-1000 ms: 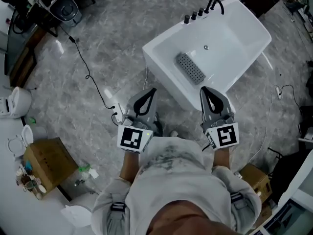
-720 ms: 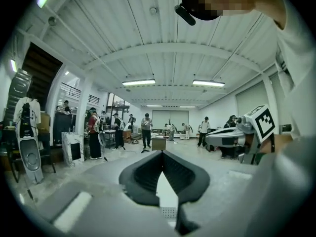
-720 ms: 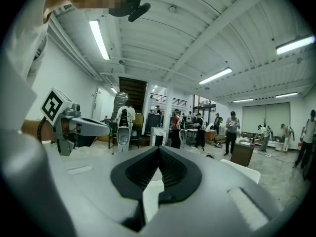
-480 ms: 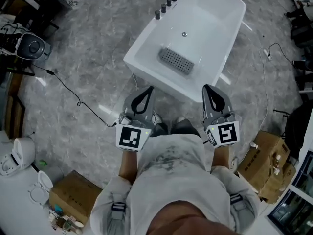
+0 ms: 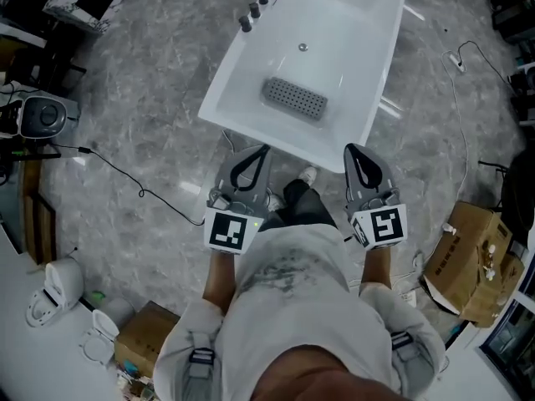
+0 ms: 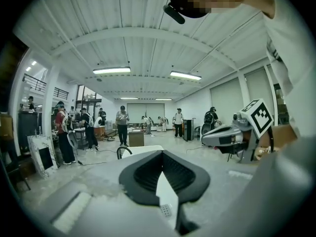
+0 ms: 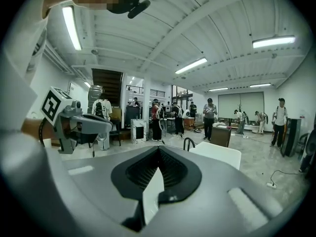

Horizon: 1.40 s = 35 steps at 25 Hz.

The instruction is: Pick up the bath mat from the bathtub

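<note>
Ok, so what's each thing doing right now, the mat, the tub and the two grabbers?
bath mat: lying flat in the tub, untouched.
bathtub: standing on the floor, mat inside.
left gripper: shut, holding nothing.
right gripper: shut, holding nothing.

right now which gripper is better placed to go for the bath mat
Left, slightly. Both grippers are shut, empty and short of the bathtub rim, but the bath mat lies a little nearer the left gripper than the right gripper.

Grey perforated bath mat [image 5: 295, 98], seemingly flat, on white bathtub [image 5: 284, 141] floor.
</note>
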Each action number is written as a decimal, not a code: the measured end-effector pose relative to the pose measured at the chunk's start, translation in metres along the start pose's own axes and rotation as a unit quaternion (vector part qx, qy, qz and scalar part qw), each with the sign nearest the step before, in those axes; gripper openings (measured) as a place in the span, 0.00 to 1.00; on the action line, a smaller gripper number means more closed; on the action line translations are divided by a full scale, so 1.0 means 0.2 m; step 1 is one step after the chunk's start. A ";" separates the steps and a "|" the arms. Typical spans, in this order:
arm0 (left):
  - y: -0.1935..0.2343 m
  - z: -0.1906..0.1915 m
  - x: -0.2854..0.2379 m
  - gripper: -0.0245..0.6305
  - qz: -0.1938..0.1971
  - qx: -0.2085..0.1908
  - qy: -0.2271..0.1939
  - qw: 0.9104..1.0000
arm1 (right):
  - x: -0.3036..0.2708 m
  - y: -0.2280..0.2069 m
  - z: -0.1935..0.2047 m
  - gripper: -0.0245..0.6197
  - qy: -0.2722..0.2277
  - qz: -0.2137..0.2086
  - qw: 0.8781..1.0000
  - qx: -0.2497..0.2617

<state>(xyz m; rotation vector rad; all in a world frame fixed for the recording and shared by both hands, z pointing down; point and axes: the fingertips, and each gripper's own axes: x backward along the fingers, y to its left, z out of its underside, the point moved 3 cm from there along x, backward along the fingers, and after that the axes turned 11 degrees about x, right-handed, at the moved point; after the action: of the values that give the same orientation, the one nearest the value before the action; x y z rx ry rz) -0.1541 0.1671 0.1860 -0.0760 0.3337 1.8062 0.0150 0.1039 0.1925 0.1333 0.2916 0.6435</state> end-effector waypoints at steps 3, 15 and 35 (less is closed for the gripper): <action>0.01 -0.01 -0.16 0.04 0.002 -0.001 0.012 1.000 | -0.09 -0.11 0.07 0.04 0.006 -0.004 1.000 -0.011; -0.03 0.11 -0.80 0.04 0.028 -0.036 0.068 0.997 | -0.25 -0.52 0.38 0.04 0.036 0.019 0.999 -0.014; -0.06 0.51 -1.37 0.04 0.116 -0.084 0.155 0.977 | -0.35 -0.68 0.93 0.04 0.102 0.093 0.986 -0.097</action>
<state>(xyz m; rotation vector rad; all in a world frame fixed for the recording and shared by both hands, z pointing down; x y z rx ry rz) -0.0587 -0.0612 0.3436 -0.4574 0.4219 2.0555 0.0965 -0.0520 0.3557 -0.0945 0.4155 0.8694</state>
